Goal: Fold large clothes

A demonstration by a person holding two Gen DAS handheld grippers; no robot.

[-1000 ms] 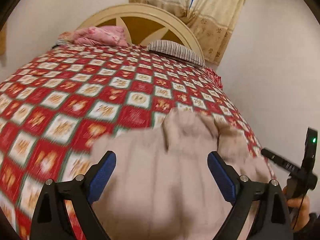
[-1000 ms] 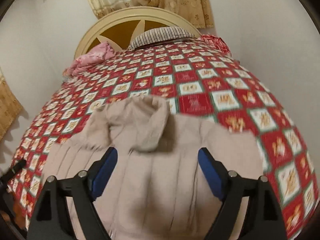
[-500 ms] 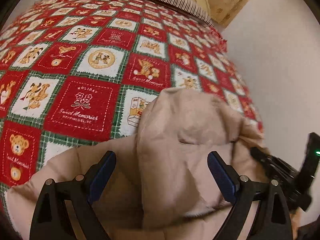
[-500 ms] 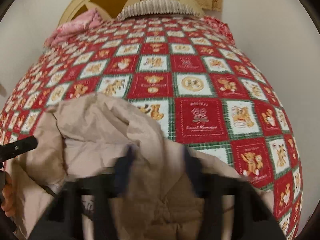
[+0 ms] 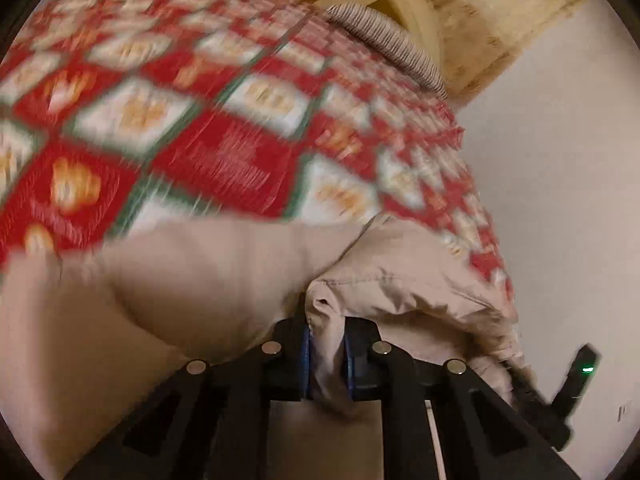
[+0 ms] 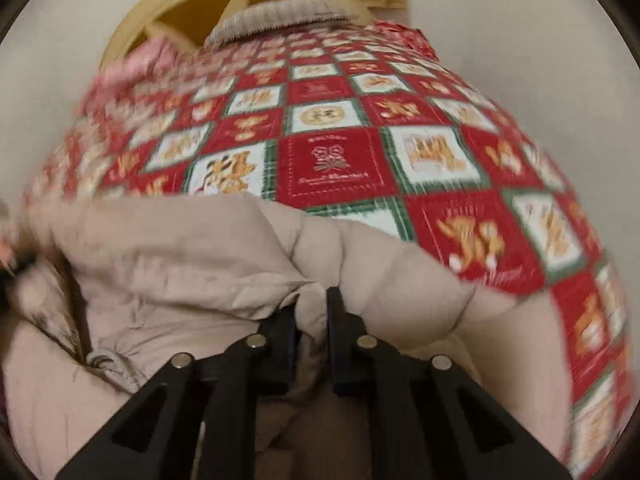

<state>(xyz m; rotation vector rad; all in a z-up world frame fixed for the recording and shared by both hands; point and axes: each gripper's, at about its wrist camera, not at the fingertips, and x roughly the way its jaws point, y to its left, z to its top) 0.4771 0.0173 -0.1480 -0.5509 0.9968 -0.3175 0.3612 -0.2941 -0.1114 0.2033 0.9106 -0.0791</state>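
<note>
Pinching a fold of the beige jacket (image 5: 224,280), the left gripper (image 5: 326,356) has its jaws nearly closed, cloth bunched between the blue pads. The right gripper (image 6: 312,320) likewise clamps a ridge of the same jacket, jaws drawn close with fabric between them. The jacket lies on the red quilt (image 6: 340,160) at the near end of the bed, filling the 6 o'clock half of both views. Its hood (image 5: 412,276) sits at 4 o'clock in the left view. A striped pillow (image 6: 280,16) and headboard (image 6: 192,4) stand at 12 o'clock. Pink bedding (image 6: 132,64) lies at 10 o'clock. Both views are motion-blurred.
</note>
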